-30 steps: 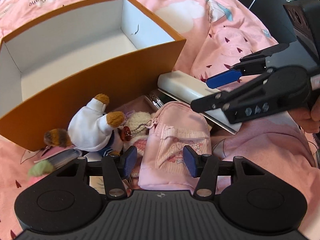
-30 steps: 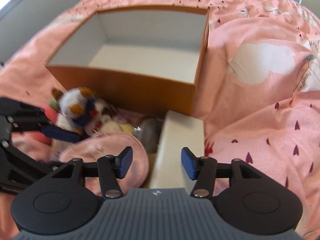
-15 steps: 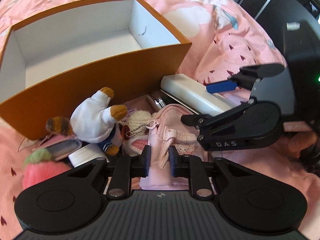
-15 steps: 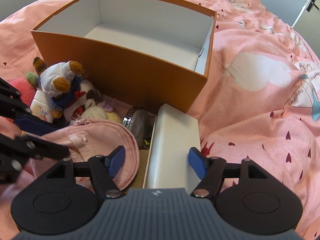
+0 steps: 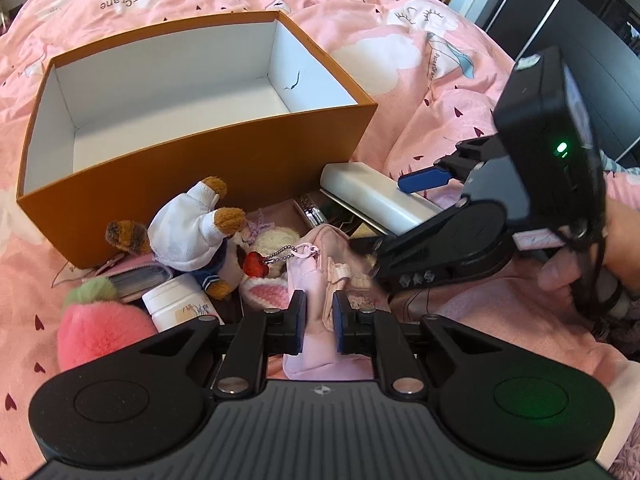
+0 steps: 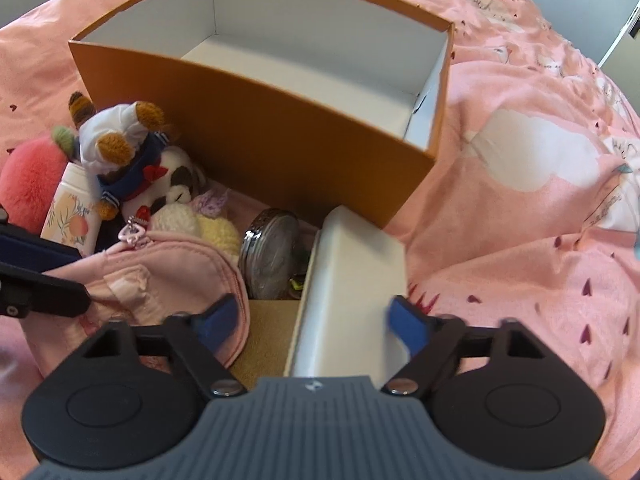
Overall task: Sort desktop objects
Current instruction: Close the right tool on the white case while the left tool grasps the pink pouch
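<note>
An open orange box (image 5: pixel 224 168) with a white, bare interior sits on a pink bedspread. Heaped against its near wall: a plush bear in a white hoodie (image 5: pixel 188 232) at 9 o'clock, a pink fuzzy strawberry (image 5: pixel 96 332), a white jar (image 5: pixel 180 308), a pink mini backpack (image 5: pixel 320 280) at 6 o'clock, and a long white case (image 5: pixel 372 196) lying flat at 3 o'clock.

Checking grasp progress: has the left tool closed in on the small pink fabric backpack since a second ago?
Yes. The left tool, open a second ago, is closing on the small pink fabric backpack, in front of the unmoved orange cardboard box.
</note>
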`<state>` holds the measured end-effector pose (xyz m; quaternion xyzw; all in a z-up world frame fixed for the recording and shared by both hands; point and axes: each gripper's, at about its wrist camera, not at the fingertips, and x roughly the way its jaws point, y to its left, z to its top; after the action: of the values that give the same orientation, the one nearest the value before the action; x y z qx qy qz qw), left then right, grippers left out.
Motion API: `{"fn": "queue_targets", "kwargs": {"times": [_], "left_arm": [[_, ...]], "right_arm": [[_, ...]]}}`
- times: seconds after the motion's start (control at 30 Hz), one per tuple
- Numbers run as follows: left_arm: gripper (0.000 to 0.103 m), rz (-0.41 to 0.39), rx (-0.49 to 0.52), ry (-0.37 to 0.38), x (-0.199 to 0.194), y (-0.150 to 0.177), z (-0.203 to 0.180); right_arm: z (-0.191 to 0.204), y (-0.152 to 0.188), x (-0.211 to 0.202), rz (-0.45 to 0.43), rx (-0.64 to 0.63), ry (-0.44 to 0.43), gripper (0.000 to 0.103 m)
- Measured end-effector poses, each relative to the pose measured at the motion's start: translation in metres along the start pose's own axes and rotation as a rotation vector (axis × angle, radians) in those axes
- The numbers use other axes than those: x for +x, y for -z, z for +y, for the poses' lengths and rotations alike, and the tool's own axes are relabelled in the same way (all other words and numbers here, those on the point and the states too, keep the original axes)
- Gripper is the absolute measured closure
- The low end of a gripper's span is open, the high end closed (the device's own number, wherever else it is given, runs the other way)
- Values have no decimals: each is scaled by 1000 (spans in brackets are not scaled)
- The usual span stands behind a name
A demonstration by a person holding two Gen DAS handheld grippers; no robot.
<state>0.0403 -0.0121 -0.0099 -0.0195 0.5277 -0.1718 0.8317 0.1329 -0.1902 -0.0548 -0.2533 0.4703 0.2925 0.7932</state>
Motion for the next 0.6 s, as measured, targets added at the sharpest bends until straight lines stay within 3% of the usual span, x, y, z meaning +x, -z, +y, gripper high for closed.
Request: {"fn": "queue_targets", "kwargs": {"times": [0.03,0.13,0.33,0.43,0.6], "left_arm": [[84,2,8,-1,2,-1,-2],[77,17,25,-16,12,-4,-4],[71,46,-6,-15,31,-8,2],[75,41,-11,-12,28,-8,2],[85,3,-29,-1,11,-7,3]], "right_arm": [[-5,0,-1,3,7,20,52],[-26,4,0,16,77,-24,52],[-24,3,4,18,81,13,50],[-18,-2,5,16,50,32,52],[-26,-4,-10,3,55,-31,70]]}}
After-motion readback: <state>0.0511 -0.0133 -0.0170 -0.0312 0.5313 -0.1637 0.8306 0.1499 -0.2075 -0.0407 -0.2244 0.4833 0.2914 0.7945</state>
